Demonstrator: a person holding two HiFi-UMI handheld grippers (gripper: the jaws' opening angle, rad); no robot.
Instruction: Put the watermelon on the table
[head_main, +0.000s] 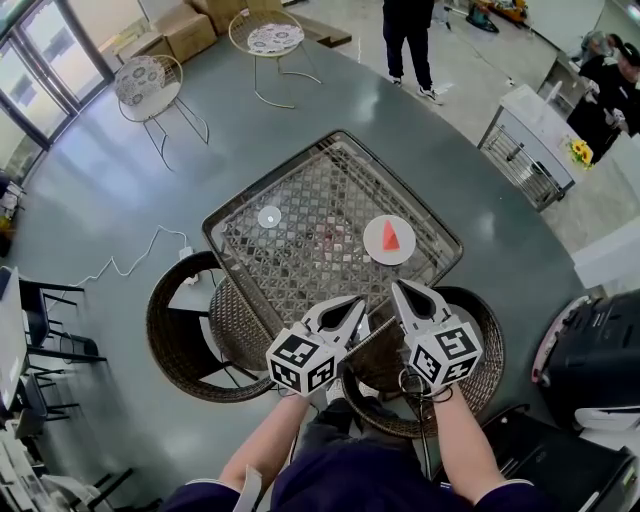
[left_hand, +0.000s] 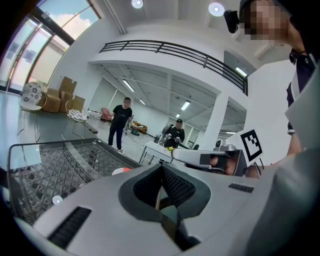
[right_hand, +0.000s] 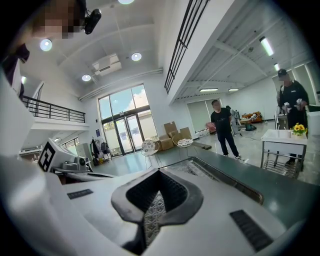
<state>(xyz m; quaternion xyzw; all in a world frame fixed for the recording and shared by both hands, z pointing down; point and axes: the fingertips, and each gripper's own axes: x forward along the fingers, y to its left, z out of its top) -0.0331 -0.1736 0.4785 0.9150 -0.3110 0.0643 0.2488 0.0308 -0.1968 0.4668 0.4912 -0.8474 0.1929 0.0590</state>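
Note:
A red watermelon slice (head_main: 390, 236) lies on a small white plate (head_main: 376, 246) on the right part of the glass-topped wicker table (head_main: 222, 256). The left gripper view shows the plate's edge (left_hand: 121, 171) just past the jaws. My left gripper (head_main: 354, 301) and right gripper (head_main: 398, 287) hover side by side above the table's near edge, short of the plate. Both are shut with nothing in them. Each gripper view shows its own jaws meeting in a point, the left gripper (left_hand: 161, 168) and the right gripper (right_hand: 159, 173).
A small white disc (head_main: 269, 216) lies on the table's left part. Two round wicker chairs (head_main: 190, 340) (head_main: 475, 372) stand at the near side. A black case (head_main: 598, 350) is at the right. A person (head_main: 408, 38) stands beyond the table, near two white chairs (head_main: 148, 80).

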